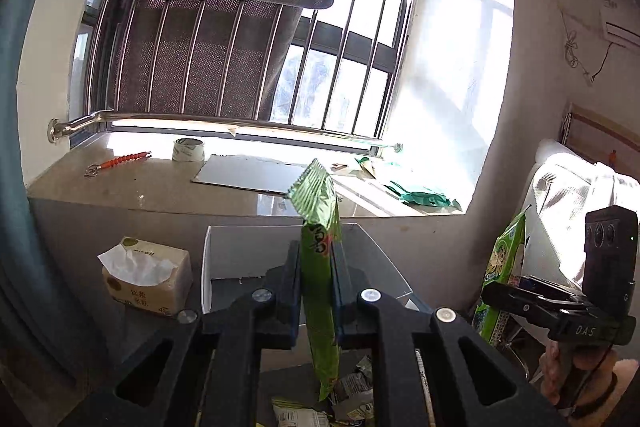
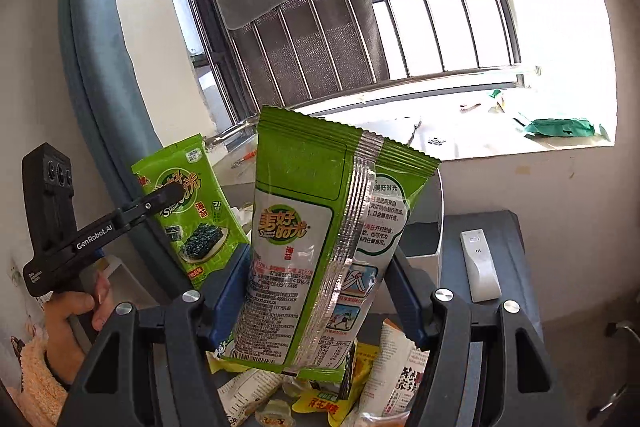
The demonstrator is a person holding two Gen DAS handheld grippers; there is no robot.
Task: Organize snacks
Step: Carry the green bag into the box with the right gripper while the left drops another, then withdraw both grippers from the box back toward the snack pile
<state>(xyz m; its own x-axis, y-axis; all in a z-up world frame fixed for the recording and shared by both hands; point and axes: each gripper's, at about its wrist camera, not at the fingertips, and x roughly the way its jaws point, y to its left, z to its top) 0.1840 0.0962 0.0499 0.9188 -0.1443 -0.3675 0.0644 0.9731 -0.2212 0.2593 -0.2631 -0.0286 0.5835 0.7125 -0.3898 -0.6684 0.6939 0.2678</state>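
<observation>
both tongs lifted clear, left tongs (image 1: pixel 316 263) clamped edge-on to one green seaweed packet (image 1: pixel 320 267), right tongs (image 2: pixel 316 291) closed on a second packet (image 2: pixel 320 247), white bin (image 1: pixel 224 259) ahead looks empty, loose snack pile (image 2: pixel 320 399) below unsorted: early going.
</observation>
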